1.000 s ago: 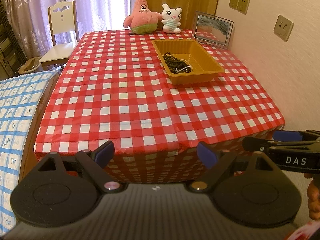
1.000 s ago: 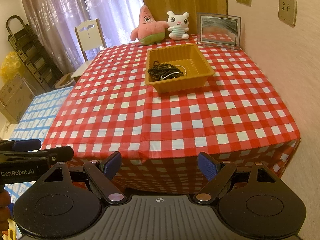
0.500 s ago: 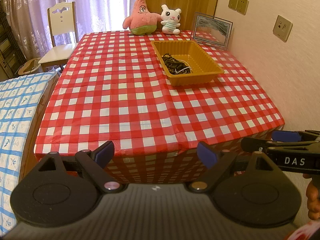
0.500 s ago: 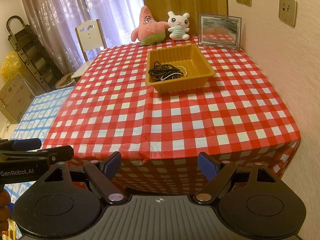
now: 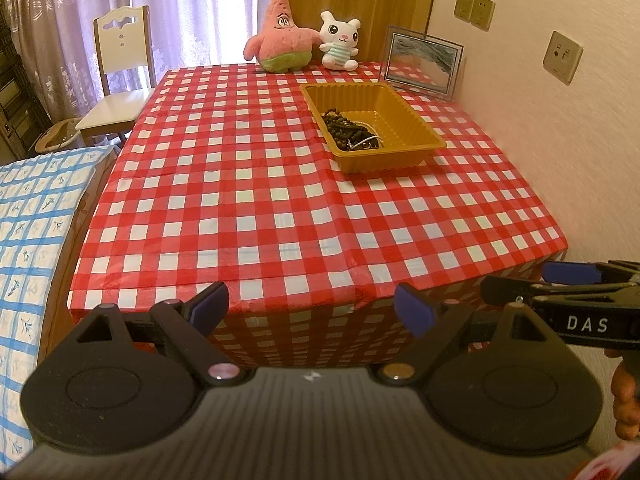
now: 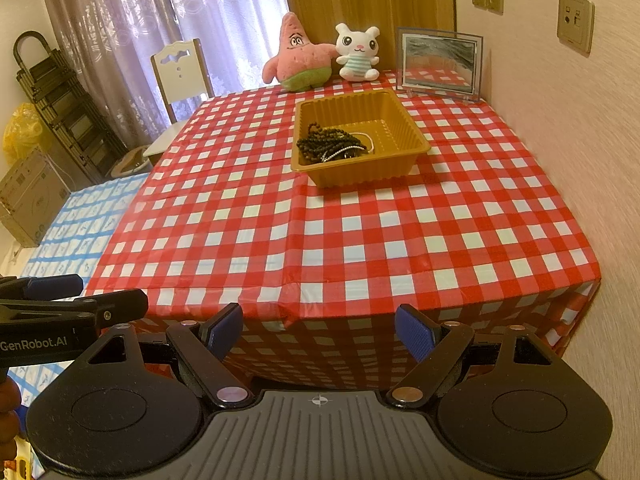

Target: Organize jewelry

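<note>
A yellow-brown plastic tray (image 5: 416, 120) (image 6: 404, 128) stands on the far right part of the red checked table (image 5: 280, 200) (image 6: 320, 232). Dark bead strands and a thin silver chain (image 5: 352, 134) (image 6: 334, 146) lie tangled in its near left corner. My left gripper (image 5: 312, 310) is open and empty, in front of the table's near edge. My right gripper (image 6: 318, 330) is open and empty too, beside it at the same edge. Each gripper shows from the side in the other's view: right gripper (image 5: 560, 292), left gripper (image 6: 60, 300).
A pink starfish plush (image 5: 282, 36) (image 6: 298, 58), a white bunny plush (image 5: 340, 40) (image 6: 358, 54) and a framed picture (image 5: 422, 62) (image 6: 440, 64) stand at the table's far edge. A wall (image 5: 560, 128) runs along the right. A white chair (image 5: 120, 88) and a blue checked bed (image 5: 28, 216) are at the left.
Both views have shifted only slightly; the left gripper's view has risen a little. Both grippers stay open and nothing on the table has moved.
</note>
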Motion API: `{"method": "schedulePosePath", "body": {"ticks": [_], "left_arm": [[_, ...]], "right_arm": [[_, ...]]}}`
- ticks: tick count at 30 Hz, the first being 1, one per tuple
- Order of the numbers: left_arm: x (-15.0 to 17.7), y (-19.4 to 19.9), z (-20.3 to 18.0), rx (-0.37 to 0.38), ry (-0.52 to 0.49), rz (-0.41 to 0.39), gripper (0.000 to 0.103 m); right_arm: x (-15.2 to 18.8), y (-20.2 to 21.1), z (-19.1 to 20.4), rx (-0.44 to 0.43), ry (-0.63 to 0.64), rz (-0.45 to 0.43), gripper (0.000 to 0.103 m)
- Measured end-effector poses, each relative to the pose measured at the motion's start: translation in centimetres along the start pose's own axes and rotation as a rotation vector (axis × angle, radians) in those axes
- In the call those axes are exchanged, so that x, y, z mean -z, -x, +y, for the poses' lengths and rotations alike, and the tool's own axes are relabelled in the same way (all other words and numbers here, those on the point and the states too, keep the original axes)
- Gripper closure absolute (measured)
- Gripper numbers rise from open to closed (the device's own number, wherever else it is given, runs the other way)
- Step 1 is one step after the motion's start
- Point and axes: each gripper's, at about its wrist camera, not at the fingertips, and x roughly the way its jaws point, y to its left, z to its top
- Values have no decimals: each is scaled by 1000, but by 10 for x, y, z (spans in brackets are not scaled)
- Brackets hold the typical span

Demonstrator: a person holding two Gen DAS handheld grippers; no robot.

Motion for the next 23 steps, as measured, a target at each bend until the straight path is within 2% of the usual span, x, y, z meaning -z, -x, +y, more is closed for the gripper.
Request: {"method": "schedulePosePath", "body": {"ticks": [23], "left_arm": [[-9,1,-5,6,-9,-4,14]], "right_arm": [[0,0,1,1,-2,0,20]]}}
